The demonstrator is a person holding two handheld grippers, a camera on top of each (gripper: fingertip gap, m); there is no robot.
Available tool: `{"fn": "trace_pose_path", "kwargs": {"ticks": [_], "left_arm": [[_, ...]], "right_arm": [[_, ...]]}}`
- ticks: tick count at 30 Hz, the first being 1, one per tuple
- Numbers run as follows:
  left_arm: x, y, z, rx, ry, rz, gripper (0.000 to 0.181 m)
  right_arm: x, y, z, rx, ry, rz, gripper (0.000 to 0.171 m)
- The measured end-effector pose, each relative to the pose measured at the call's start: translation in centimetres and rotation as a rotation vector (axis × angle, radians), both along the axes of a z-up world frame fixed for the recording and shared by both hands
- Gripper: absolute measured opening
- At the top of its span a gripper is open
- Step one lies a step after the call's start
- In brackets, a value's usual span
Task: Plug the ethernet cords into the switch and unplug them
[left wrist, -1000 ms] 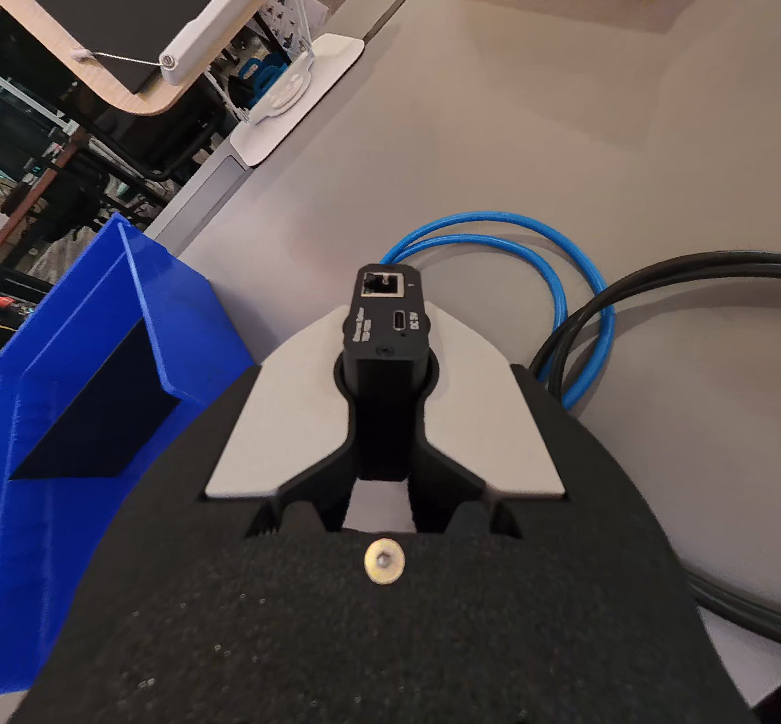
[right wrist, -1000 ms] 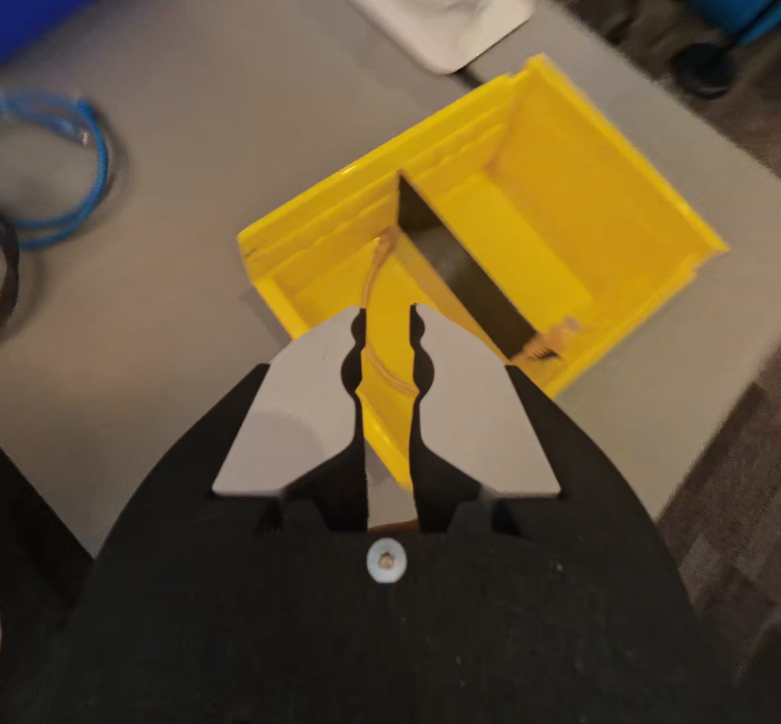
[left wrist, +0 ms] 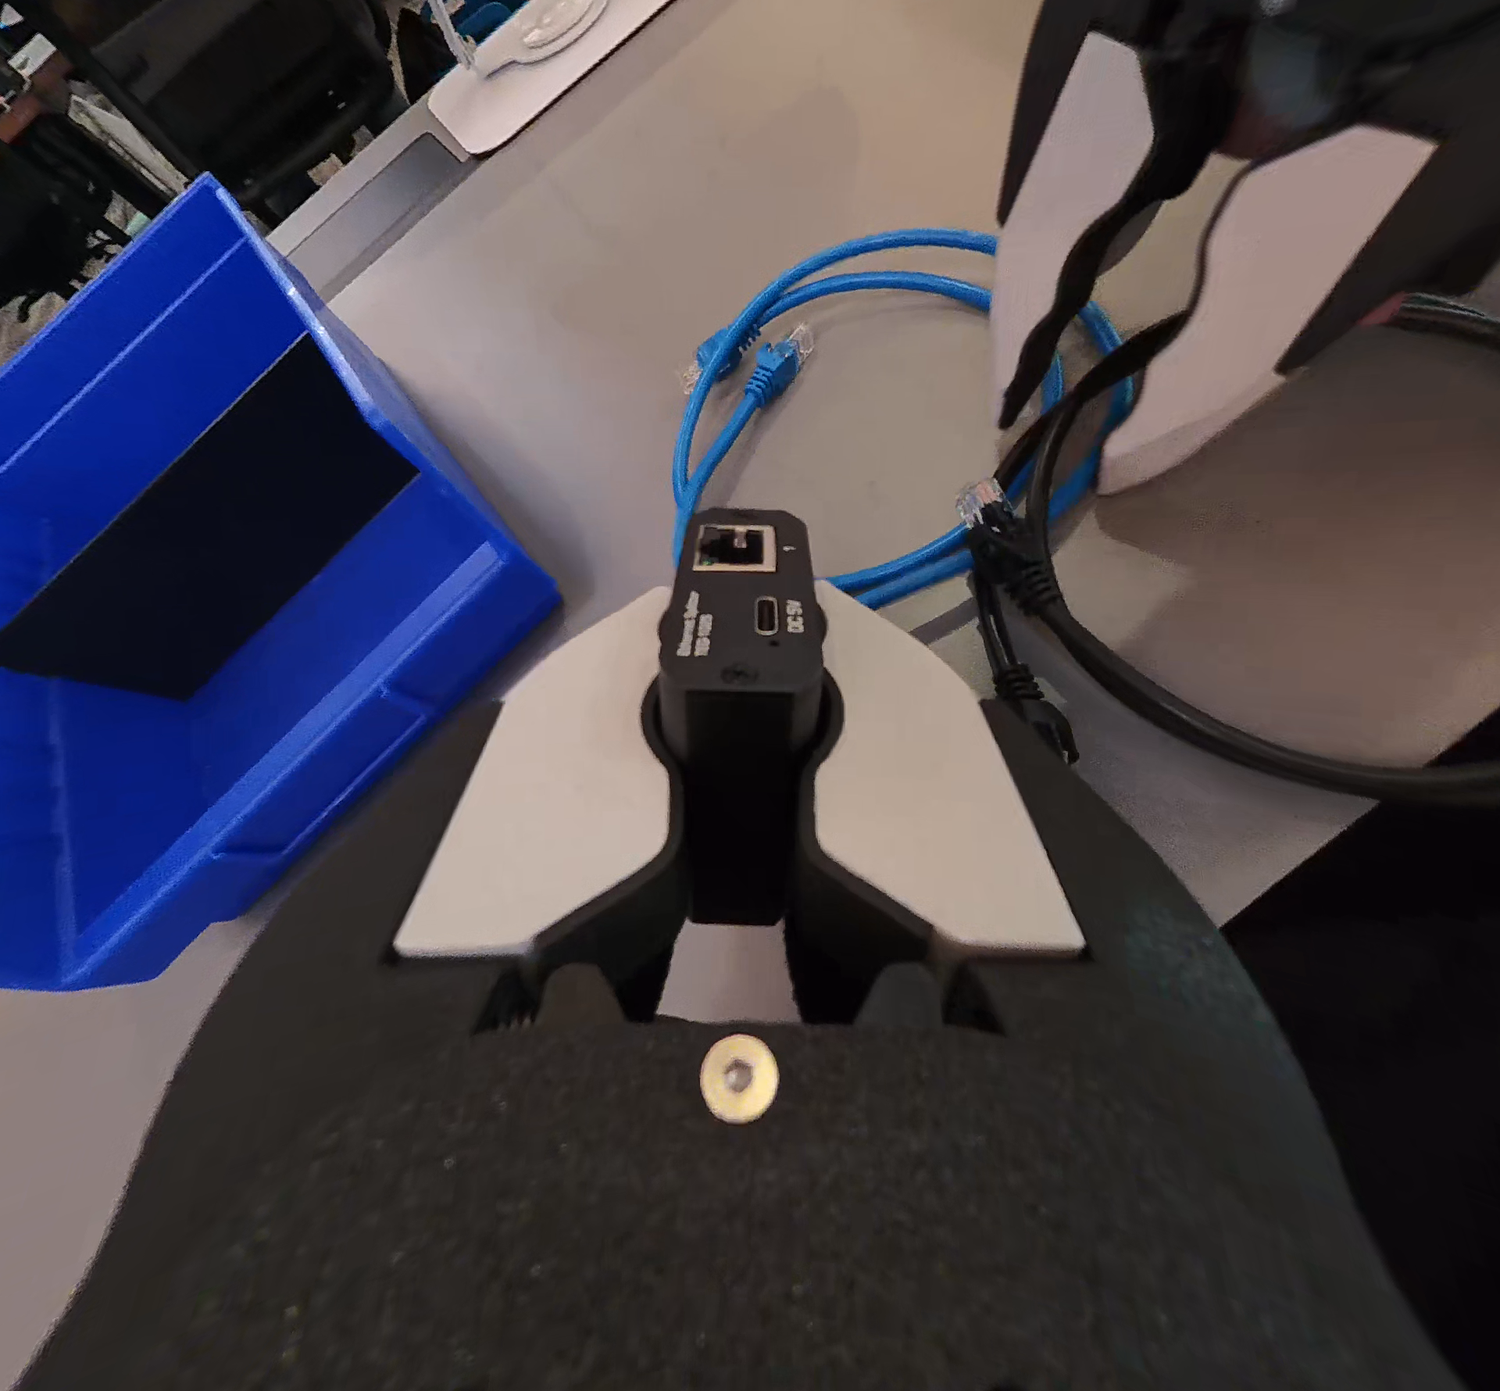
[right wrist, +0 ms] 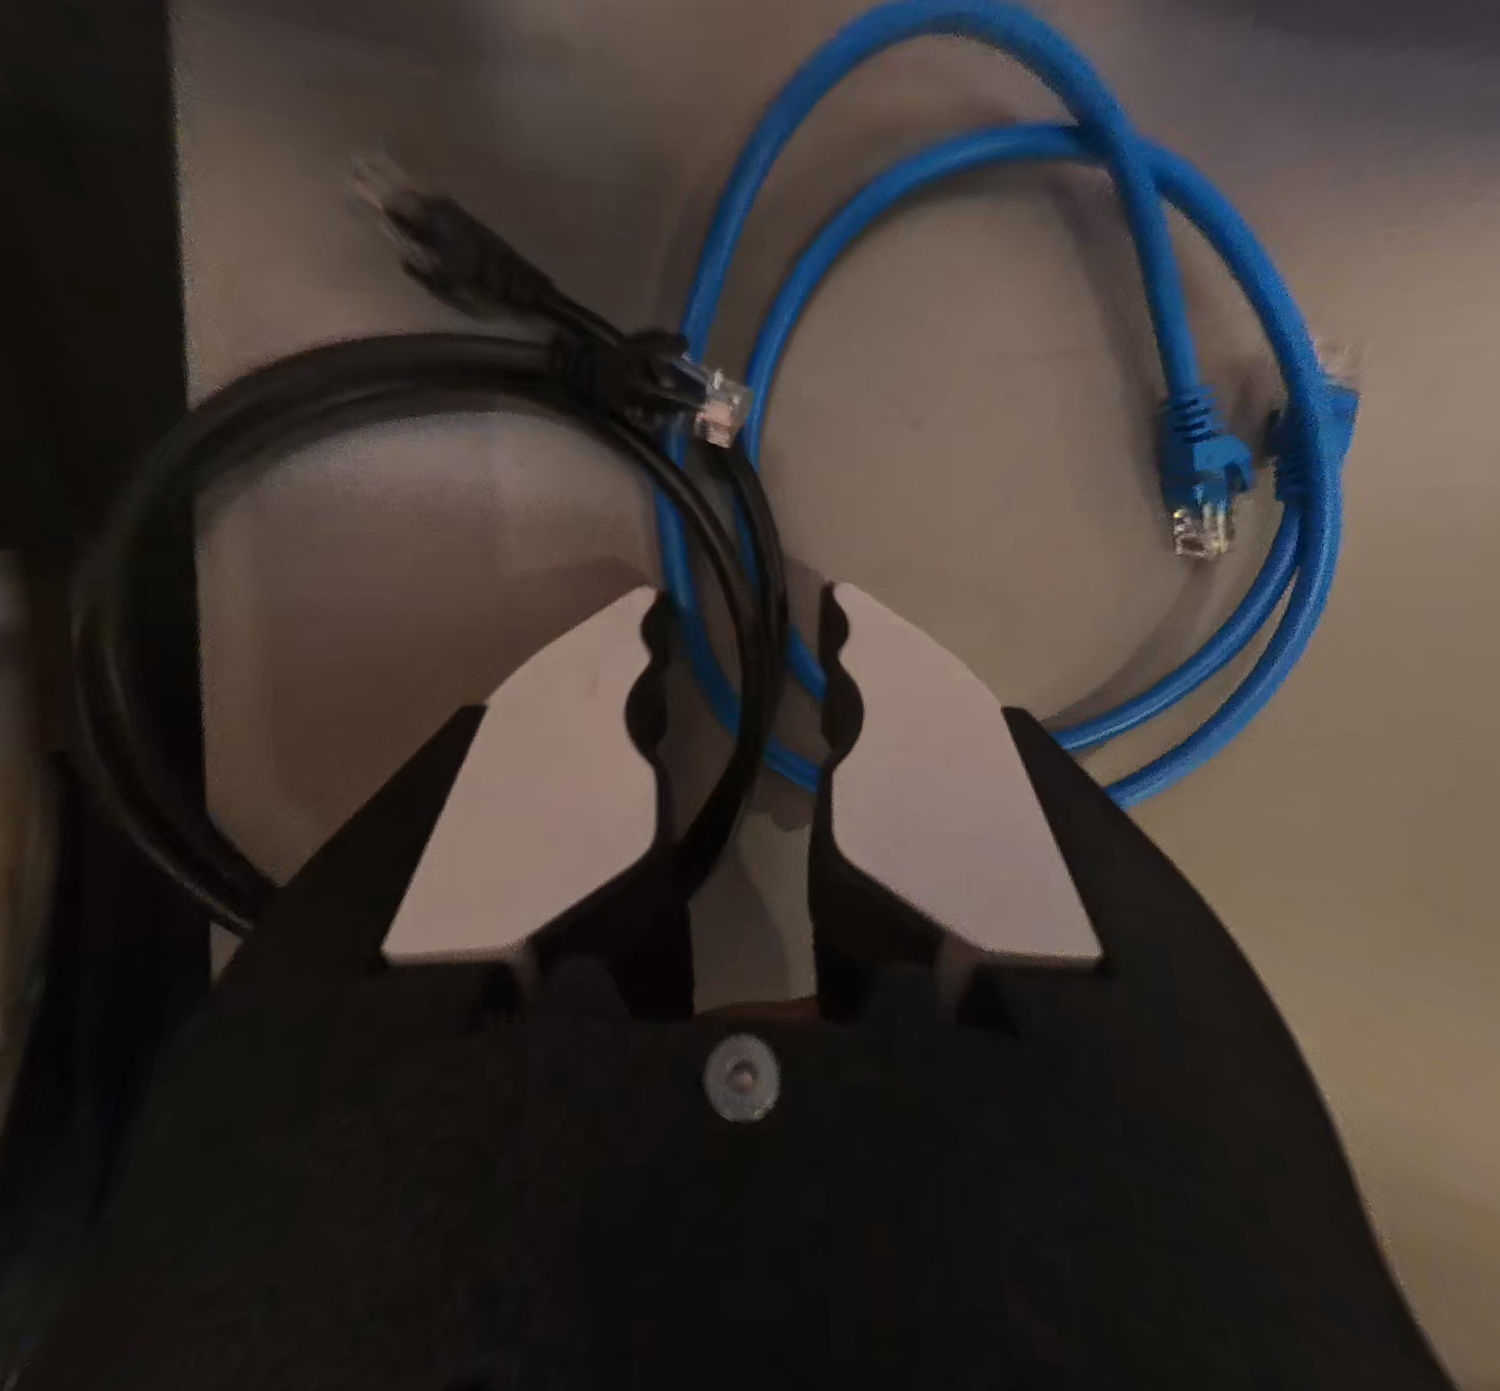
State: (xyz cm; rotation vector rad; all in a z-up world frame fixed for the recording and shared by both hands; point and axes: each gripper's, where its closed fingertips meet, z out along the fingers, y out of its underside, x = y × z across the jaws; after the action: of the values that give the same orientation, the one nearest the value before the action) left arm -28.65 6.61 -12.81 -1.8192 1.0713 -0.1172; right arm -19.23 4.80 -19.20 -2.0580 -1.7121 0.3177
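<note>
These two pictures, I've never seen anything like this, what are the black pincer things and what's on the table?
They are hand-held grippers, each with a camera looking along its two fingers. No robot arm is involved; a person holds one in each hand.

The left wrist view shows the left gripper shut on a small black switch, its network port facing forward and empty. The right gripper comes in from the upper right of that view.

The right wrist view looks down from the open right gripper, which hangs above the cords and holds nothing.

On the grey table lie a coiled blue cord and a coiled black cord, which overlap, both unplugged. A blue bin stands at the left.
</note>
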Motion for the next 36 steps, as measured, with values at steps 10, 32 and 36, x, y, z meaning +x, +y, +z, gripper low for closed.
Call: {"fn": "trace_pose_path", "kwargs": {"ticks": [10,32,36], "left_arm": [[-0.5,0.0,-0.6,-0.025,0.006,-0.01,0.026],[0.8,-0.6,-0.6,-0.03,-0.005,-0.038,0.025],[0.9,-0.7,-0.4,-0.024,-0.007,-0.043,0.025]], "right_arm": [[4.1,0.6,4.3,0.015,0.048,-0.048,0.011],[29.2,5.4,31.4,0.641,-0.123,-0.475,0.006],[32.9,6.7,25.4,0.578,-0.273,-0.524,0.006]]}}
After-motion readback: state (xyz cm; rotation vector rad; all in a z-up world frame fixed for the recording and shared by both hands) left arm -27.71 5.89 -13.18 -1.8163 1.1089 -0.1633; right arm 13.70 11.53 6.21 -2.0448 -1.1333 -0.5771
